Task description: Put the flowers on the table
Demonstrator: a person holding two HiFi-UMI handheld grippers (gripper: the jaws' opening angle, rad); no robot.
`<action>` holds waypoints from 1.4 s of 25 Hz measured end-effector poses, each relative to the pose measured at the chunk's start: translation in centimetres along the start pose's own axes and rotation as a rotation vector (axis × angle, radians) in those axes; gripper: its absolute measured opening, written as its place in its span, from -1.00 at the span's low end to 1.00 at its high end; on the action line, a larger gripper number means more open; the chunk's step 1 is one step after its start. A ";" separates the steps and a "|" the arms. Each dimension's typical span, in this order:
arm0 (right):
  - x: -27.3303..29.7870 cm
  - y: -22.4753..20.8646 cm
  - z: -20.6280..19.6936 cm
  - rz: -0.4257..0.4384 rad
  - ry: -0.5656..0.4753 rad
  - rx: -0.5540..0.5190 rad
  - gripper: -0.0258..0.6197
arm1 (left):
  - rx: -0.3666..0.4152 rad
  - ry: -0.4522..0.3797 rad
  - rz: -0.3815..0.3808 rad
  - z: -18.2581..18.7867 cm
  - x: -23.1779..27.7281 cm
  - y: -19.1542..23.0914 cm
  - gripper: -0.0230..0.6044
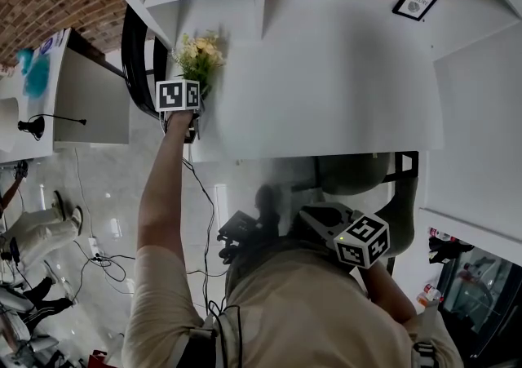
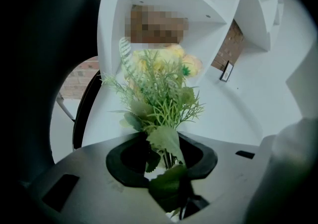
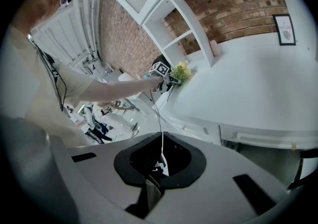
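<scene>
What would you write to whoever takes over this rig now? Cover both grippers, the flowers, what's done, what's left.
Left gripper: shut on the flowers, arm stretched out to the table, at its left corner.
Right gripper: shut, empty, low by the body.
Done: flowers are at the table; I can't tell if they touch it.
Left: set them down, open the jaws.

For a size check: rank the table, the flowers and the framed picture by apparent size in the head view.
Largest: the table, by far.
Then the flowers and the framed picture: they look about alike, so no ranking between them.
</scene>
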State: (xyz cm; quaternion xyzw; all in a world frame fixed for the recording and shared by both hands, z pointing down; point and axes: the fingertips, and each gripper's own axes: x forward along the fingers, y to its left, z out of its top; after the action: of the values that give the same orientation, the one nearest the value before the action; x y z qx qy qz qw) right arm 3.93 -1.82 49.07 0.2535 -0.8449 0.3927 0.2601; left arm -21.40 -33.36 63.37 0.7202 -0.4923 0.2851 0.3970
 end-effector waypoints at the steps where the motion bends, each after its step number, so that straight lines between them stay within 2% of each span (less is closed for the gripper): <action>1: 0.0 0.0 0.0 -0.001 0.000 0.002 -0.85 | 0.003 0.001 0.003 0.1 0.0 0.1 -0.52; 13: -0.1 -0.1 0.1 -0.002 -0.007 -0.001 -0.85 | 0.047 0.011 0.025 0.9 0.4 0.1 -0.50; 16: -0.2 -0.1 0.1 -0.003 -0.008 -0.001 -0.85 | 0.081 -0.005 0.049 1.3 0.1 0.2 -0.42; 22: -0.6 -0.4 0.1 -0.007 -0.009 -0.017 -0.85 | 0.119 -0.037 0.085 1.8 -0.4 0.2 -0.06; 30: -0.7 -0.3 -0.1 0.000 -0.011 -0.033 -0.85 | 0.133 -0.051 0.080 1.8 -1.6 -0.5 0.00; 35: -1.0 -0.2 -0.6 0.003 -0.010 -0.038 -0.85 | 0.181 -0.040 0.105 1.4 -2.6 -0.6 0.07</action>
State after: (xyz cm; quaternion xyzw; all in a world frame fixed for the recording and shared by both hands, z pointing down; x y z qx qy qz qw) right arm 4.97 -1.23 48.89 0.2494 -0.8538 0.3758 0.2600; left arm -21.73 -33.19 60.41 0.7319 -0.5093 0.3344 0.3051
